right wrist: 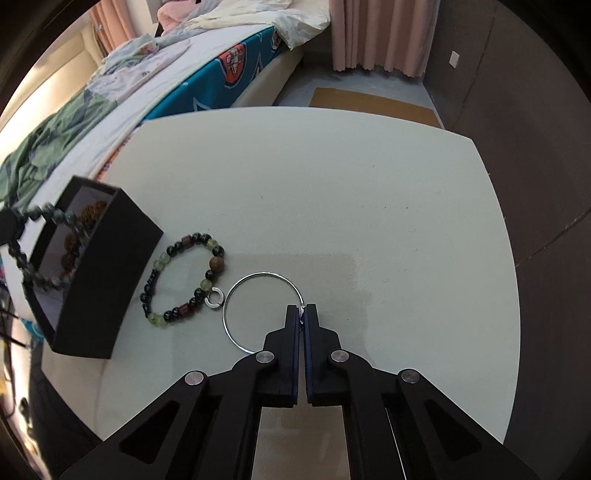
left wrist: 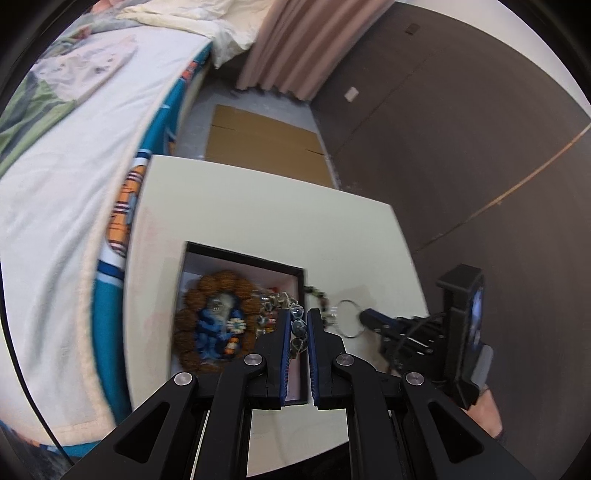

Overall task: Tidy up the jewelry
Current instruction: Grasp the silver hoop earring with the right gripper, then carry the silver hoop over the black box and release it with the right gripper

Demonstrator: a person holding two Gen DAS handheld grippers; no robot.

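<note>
Jewelry split between box (right wrist: pixel 92 273) and tabletop (right wrist: pixel 332 206). Black box open, near left tabletop edge by the bed (left wrist: pixel 55 221). Inside: brown bead ring (left wrist: pixel 218 321) around a blue figure (left wrist: pixel 218 328), blurred, possibly a pendant.

Left gripper (left wrist: pixel 297 325) above box's right wall, jaws narrow, clamped on a clear bead strand (left wrist: pixel 298 326). Strand trailing up-left from the jaws over the box interior, lifted off the box floor. From right wrist view same strand (right wrist: pixel 48 218) looped in air over box opening.

Right gripper (right wrist: pixel 303 314) low over tabletop, jaws nearly together, pinching a thin metal hoop (right wrist: pixel 258 312) at its clasp. Rest of hoop flat on tabletop, left of the jaws. Same hoop (left wrist: pixel 349 317) seen in left view, right gripper (left wrist: pixel 365 318) at its right side.

Mixed bracelet (right wrist: pixel 184 277), dark, green and reddish beads, flat on tabletop between box and hoop, just beside box wall. Small silver ring (right wrist: pixel 214 298) touching bracelet's lower right, just beside hoop; contact with hoop unclear.

Cardboard (right wrist: pixel 373 103) on floor beyond tabletop, curtain (right wrist: pixel 380 33) behind.
</note>
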